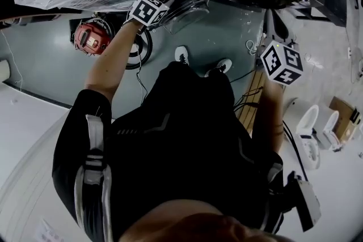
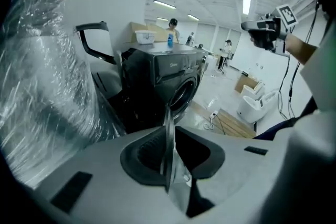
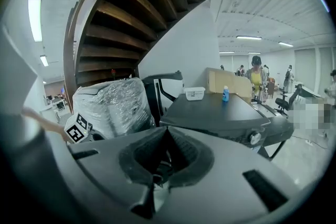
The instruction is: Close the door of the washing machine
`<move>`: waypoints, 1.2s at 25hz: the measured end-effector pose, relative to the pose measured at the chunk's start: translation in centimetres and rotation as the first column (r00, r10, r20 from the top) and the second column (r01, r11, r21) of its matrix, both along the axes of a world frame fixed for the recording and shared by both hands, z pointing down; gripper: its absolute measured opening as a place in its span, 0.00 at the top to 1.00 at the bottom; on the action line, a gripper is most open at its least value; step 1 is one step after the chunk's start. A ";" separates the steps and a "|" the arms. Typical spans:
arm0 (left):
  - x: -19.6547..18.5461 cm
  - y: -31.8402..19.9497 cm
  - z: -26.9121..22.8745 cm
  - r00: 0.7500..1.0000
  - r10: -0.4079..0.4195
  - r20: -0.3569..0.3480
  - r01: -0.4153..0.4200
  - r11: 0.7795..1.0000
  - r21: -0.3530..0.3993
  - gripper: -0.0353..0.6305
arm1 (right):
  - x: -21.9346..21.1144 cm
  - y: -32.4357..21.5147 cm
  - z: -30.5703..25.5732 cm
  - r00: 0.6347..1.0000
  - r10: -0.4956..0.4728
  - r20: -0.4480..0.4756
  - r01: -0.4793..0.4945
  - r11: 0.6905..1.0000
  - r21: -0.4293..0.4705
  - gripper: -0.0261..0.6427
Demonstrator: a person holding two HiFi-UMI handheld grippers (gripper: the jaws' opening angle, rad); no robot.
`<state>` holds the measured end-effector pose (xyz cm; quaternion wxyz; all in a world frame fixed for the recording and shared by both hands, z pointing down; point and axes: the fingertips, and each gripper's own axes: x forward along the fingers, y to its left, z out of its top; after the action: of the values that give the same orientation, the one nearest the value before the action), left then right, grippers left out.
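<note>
left tongs [image 2: 170,136] slightly apart, door edge [image 2: 167,115] between | right tongs [image 3: 167,136] together

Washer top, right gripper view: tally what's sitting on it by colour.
white tub: 1
blue bottle: 1
Total: 2
Not counted: the cardboard box behind them. Can't tell whether it rests on the top.

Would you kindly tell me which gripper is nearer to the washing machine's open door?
Left. The left gripper is at the door, whose edge stands between its fingers; the right gripper hangs off to the side, clear of it.
</note>
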<state>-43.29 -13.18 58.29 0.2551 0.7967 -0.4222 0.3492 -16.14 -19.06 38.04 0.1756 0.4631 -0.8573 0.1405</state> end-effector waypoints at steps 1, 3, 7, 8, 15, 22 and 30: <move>-0.4 0.0 1.0 1.000 0.001 0.008 -0.001 1.000 -0.009 0.87 | -0.1 0.4 0.7 1.000 0.001 -0.011 -0.001 1.000 -0.014 0.95; -0.8 -0.1 2.8 1.000 0.004 0.005 -0.004 1.000 -0.023 0.87 | -0.2 1.1 2.0 1.000 0.002 -0.027 -0.003 0.999 -0.040 0.95; -1.3 0.1 6.4 0.999 0.033 0.018 -0.031 0.996 -0.088 0.82 | -0.2 2.0 3.7 0.999 0.017 -0.038 -0.020 0.996 -0.082 0.95; -1.2 0.4 7.3 0.999 0.047 0.015 -0.045 0.993 -0.109 0.77 | -0.1 2.3 4.0 0.999 0.020 -0.043 -0.024 0.996 -0.090 0.95; -1.8 0.3 11.1 0.995 0.085 0.056 -0.074 0.981 -0.177 0.70 | 1.0 3.6 5.8 0.997 0.043 -0.070 -0.052 0.990 -0.130 0.95; -1.5 0.6 12.4 0.994 0.109 0.014 -0.104 0.973 -0.207 0.70 | 0.2 4.5 6.4 0.998 -0.010 -0.056 0.003 0.992 -0.126 0.95; -1.4 0.7 13.3 0.999 0.038 -0.014 -0.040 0.976 -0.213 0.70 | 0.3 5.2 8.1 0.998 -0.026 -0.060 0.016 0.986 -0.169 0.95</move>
<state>-44.68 -12.49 71.57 0.3342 0.7747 -0.3652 0.3934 -15.83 -13.84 46.17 0.2420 0.4416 -0.8414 0.1961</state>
